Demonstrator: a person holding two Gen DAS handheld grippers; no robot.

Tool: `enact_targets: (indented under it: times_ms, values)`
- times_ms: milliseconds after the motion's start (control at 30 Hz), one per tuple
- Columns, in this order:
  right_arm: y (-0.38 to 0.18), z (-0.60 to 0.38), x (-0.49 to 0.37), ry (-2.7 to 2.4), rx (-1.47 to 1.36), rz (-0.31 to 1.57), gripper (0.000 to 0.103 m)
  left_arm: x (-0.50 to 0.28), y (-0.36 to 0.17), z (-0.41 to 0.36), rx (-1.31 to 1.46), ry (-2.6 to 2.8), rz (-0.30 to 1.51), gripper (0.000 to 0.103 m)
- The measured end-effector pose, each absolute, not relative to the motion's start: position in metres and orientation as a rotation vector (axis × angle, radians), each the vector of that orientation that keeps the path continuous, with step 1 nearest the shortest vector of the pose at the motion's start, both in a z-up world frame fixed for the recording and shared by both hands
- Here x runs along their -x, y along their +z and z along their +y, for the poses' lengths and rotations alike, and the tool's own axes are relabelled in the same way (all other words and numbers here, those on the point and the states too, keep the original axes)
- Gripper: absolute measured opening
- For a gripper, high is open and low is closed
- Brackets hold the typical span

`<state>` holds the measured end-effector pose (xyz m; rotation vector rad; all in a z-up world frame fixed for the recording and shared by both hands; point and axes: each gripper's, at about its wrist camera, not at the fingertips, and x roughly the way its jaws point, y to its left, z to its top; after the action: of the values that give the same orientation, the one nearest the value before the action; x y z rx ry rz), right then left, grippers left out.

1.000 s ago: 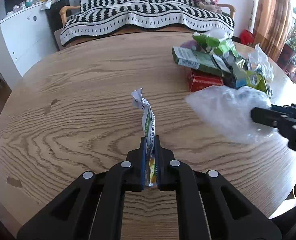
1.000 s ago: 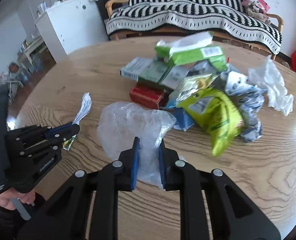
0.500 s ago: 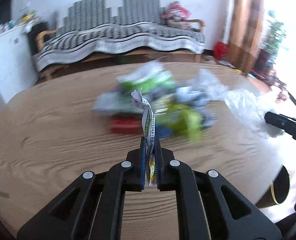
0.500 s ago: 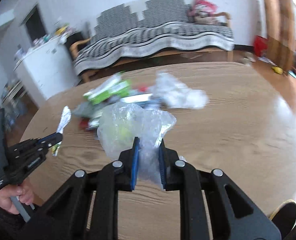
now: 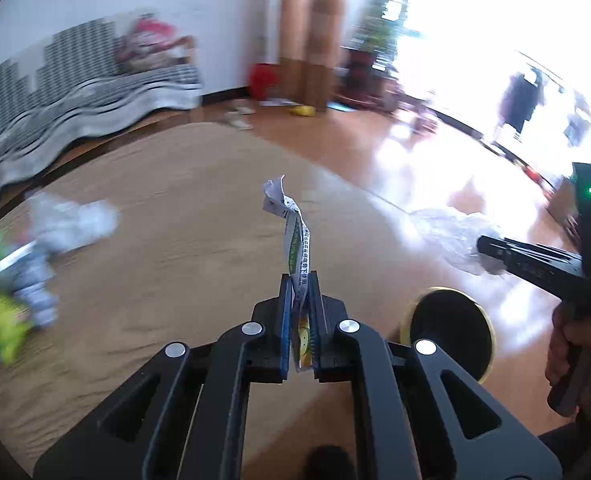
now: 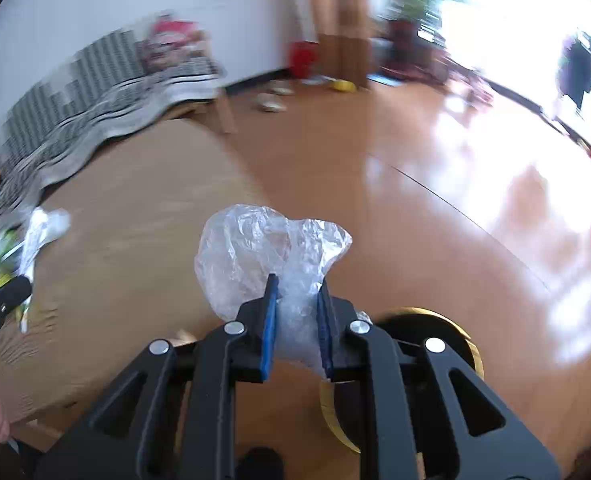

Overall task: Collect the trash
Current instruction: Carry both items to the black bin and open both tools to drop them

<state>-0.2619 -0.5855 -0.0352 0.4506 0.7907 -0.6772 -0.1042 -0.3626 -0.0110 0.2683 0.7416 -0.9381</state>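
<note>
Both tools are swinging way off to the right now, so the trash pile that was sitting dead ahead is sliding to the far left and the floor is filling the frame.

Left wrist view: the left tool is pinching a crumpled strip wrapper tight between its pads, the strip sticking up over the counter. The trash pile is blurring at the left edge. The right tool is showing at right, holding the plastic bag above a black bin with a yellow rim.

Right wrist view: the right tool is clamping partway shut on the clear bag, past the counter's edge, with the bin just below it.
</note>
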Motion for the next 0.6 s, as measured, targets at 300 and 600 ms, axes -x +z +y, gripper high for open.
enact_targets:
  times_ms: [300, 600]
  values:
    - [-0.112, -0.666, 0.368, -0.851, -0.647, 0.909, 0.018, 0.186, -0.089, -0.487, -0.394, -1.217, 0.874, 0.007]
    - [-0.144, -0.684, 0.392, -0.870, -0.703, 0.990, 0.018, 0.217, -0.149, -0.537, -0.513, -1.300, 0.996, 0.007]
